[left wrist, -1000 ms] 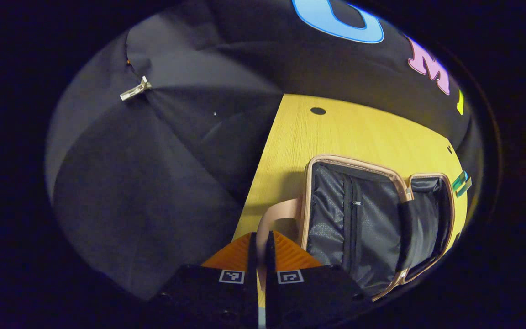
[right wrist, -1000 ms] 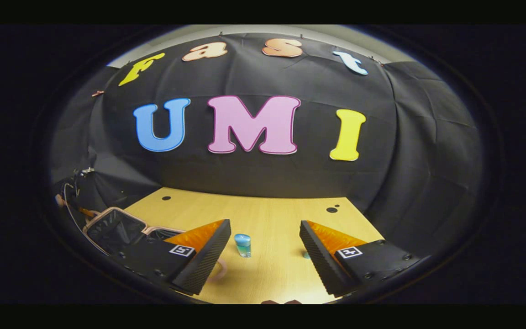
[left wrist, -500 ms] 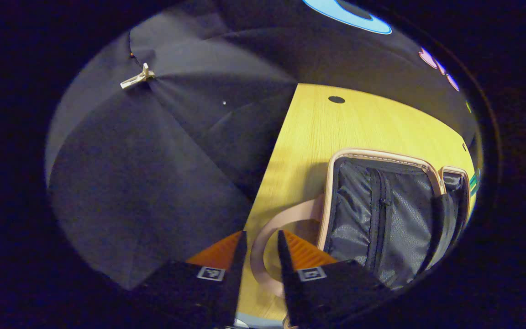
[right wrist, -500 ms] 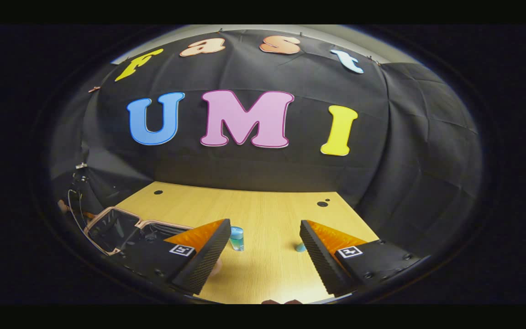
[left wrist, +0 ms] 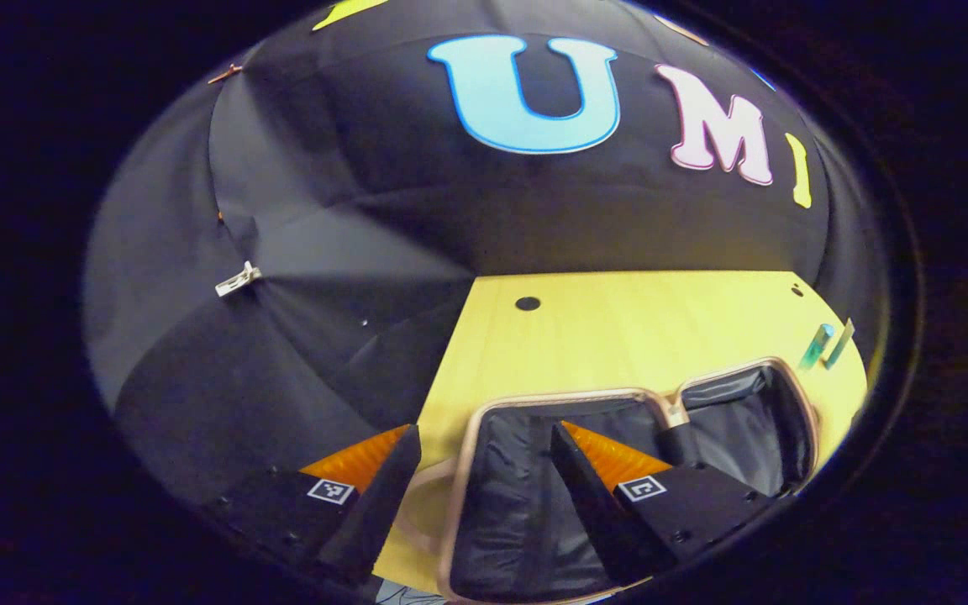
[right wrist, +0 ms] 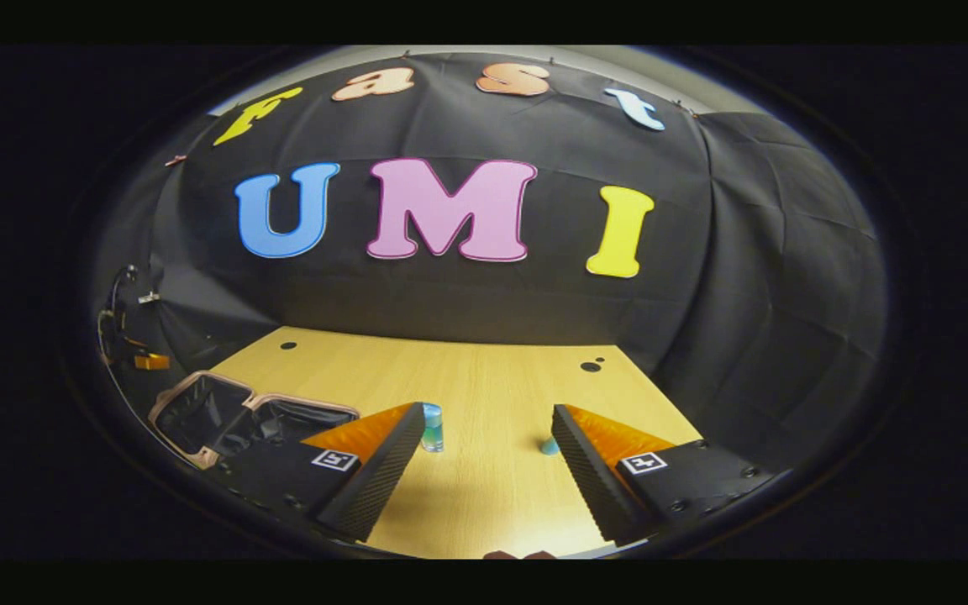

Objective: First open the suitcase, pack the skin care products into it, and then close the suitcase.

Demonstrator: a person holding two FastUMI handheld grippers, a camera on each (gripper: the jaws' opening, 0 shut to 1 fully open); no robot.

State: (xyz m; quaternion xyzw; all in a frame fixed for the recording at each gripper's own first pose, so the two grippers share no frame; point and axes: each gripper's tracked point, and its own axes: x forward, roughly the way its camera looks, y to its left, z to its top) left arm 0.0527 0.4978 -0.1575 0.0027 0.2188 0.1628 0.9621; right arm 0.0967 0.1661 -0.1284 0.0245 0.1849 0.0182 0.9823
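1. left gripper view looks across a pale wood-grain desk (left wrist: 618, 336) that runs back to the booth's black cloth wall (left wrist: 349, 193); a small clip (left wrist: 238, 280) is pinned to the cloth on the left.
2. the suitcase (left wrist: 669, 402) lies open flat near the desk's front edge, both halves showing dark lining inside a pinkish rim, with a looped pink handle (left wrist: 417, 504) at its near left side.
3. the left gripper (left wrist: 484, 439) hangs over the suitcase's left half with its fingers spread apart and nothing between them; one finger is over the handle side, the other over the lining.
4. right gripper view shows the same desk (right wrist: 484, 378) from farther right, with round dark holes near the back corners and bare wood between the suitcase (right wrist: 240, 416) at far left and the desk's right edge.
5. the right gripper (right wrist: 488, 416) has its fingers spread wide, gripping nothing, above the desk's front.
6. a small blue-green bottle (right wrist: 432, 427) stands upright just beside the left finger's tip, and a tiny blue item (right wrist: 549, 445) sits close by the right finger; both are apart from the suitcase.
7. in the left gripper view, two slim green-blue items (left wrist: 820, 344) stand beyond the suitcase's far right corner.
8. any labels on these products are too small to read; square markers sit on the fingers.
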